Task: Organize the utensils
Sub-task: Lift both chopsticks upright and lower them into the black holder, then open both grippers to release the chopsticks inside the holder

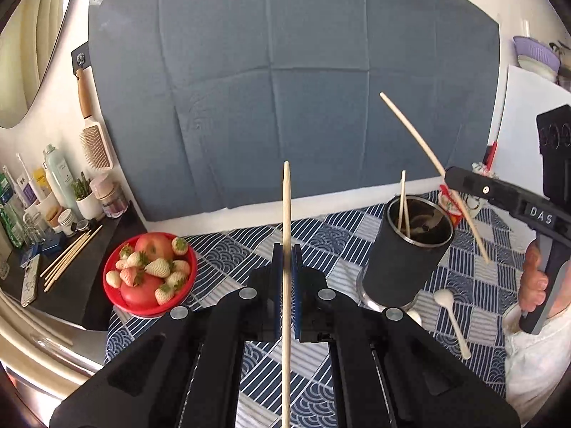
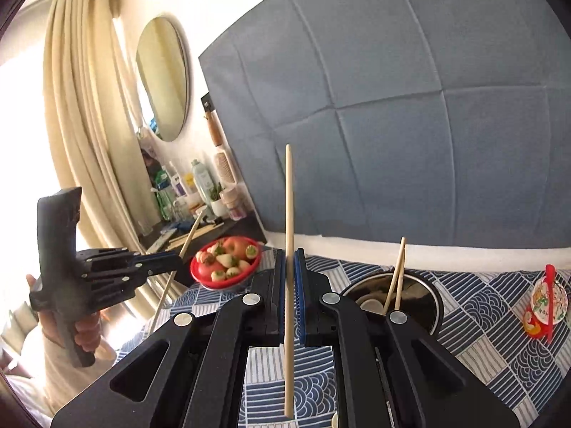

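My left gripper (image 1: 286, 251) is shut on a wooden chopstick (image 1: 286, 196) that stands upright between its blue pads, above the patterned cloth. To its right stands a black cup (image 1: 407, 260) with two chopsticks (image 1: 403, 199) leaning inside. My right gripper (image 2: 289, 255) is shut on a second chopstick (image 2: 288, 196), also upright; in the left wrist view this gripper (image 1: 449, 177) hangs above and right of the cup with its chopstick (image 1: 410, 128) slanted. The cup rim (image 2: 433, 294) lies just right of the right gripper. A white spoon (image 1: 450, 315) lies on the cloth beside the cup.
A red bowl of strawberries and tomatoes (image 1: 150, 273) sits at the cloth's left edge. Several loose chopsticks (image 1: 69, 255) lie on a black side shelf crowded with bottles. A small red-and-white figure (image 2: 544, 303) stands at the right. A blue padded panel (image 1: 285, 89) backs the table.
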The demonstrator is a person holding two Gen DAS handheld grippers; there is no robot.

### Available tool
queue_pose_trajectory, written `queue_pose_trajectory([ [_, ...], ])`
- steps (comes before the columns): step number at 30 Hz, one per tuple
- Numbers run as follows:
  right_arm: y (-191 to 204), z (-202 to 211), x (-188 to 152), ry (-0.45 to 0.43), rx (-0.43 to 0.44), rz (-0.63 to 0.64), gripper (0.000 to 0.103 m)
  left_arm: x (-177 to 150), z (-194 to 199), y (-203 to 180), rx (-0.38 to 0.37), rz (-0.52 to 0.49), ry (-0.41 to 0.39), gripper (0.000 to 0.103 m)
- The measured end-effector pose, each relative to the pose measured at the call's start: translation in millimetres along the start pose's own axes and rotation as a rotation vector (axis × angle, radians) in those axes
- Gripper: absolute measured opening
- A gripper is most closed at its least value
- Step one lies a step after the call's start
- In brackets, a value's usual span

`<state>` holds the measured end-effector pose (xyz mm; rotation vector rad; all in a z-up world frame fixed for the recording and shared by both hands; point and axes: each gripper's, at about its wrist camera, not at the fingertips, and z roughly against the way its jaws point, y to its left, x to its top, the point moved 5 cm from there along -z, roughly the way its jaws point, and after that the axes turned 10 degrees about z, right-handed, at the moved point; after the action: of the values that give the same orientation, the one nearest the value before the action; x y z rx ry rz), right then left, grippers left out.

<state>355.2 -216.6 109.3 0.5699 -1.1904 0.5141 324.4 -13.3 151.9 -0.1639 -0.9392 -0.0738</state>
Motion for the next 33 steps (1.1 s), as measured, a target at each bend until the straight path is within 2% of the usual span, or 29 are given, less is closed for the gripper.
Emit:
queue_pose_trajectory([
  [4,-13,-3,10,-0.056,-0.019,0.001,0.005,16,-3,-15,-0.067,0.019,-0.081,0.005],
  [10,-39,-17,10,-0.109,-0.02,-0.047,0.005,29,-21,-38,-0.149,-0.004,-0.158,0.005],
  [16,-62,-34,0,-0.129,-0.007,-0.093,0.005,41,-49,-59,-0.257,-0.02,-0.14,0.005],
  [23,-83,-49,-15,-0.12,-0.009,-0.125,0.005,57,-71,-89,-0.402,0.008,-0.168,0.005],
  [28,-96,-47,-27,-0.121,-0.012,-0.158,0.005,58,-84,-106,-0.456,0.046,-0.212,0.005],
  [33,-97,-44,-34,-0.12,-0.016,-0.159,0.005,59,-102,-113,-0.516,0.107,-0.209,0.005],
])
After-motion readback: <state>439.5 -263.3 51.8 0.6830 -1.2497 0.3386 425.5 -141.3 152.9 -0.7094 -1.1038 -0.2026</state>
